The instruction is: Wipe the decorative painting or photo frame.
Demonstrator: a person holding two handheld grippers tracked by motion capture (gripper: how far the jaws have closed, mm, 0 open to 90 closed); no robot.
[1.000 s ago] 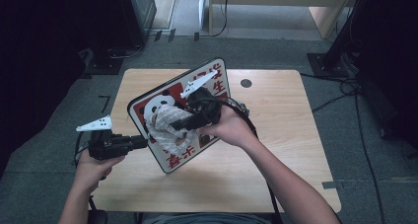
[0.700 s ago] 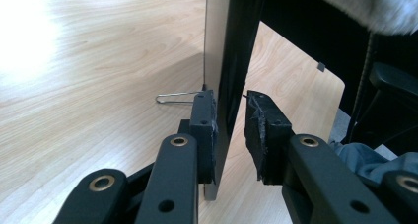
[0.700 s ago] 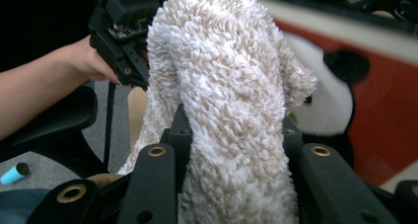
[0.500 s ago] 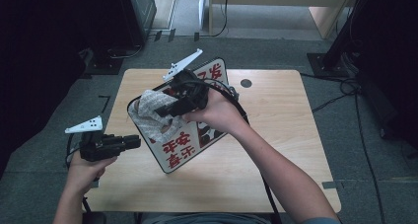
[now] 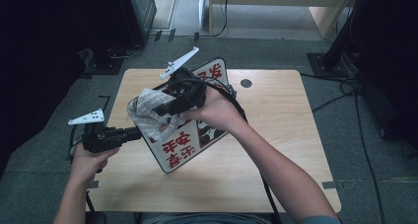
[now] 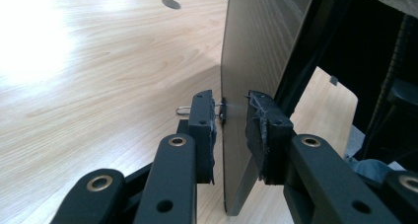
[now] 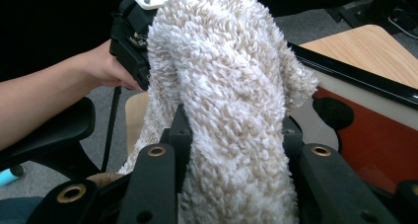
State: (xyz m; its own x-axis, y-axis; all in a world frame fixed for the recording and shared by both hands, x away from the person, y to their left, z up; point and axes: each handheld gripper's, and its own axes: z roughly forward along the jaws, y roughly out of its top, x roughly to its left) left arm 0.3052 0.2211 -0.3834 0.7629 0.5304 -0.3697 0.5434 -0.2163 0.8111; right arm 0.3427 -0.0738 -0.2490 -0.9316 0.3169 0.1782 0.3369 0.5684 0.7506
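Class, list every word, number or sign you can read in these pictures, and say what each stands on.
"安全": red characters, upside down to the high view, low on the sign board.
"发": red, near the board's top edge; uncertain.
The board's other characters are blurred or hidden behind the towel.

Left gripper [image 5: 129, 133]: matt black body, white three-cornered plate with dark dots above it, black cable trailing beneath. Right gripper [image 5: 165, 107]: same build, thick black cable looping behind its plate. Jaws: black perforated links with brass-ringed pivots and worn black pads [image 6: 260, 130]. Forearms bare; grey-blue sleeve [image 5: 315, 219] beside the right cable.
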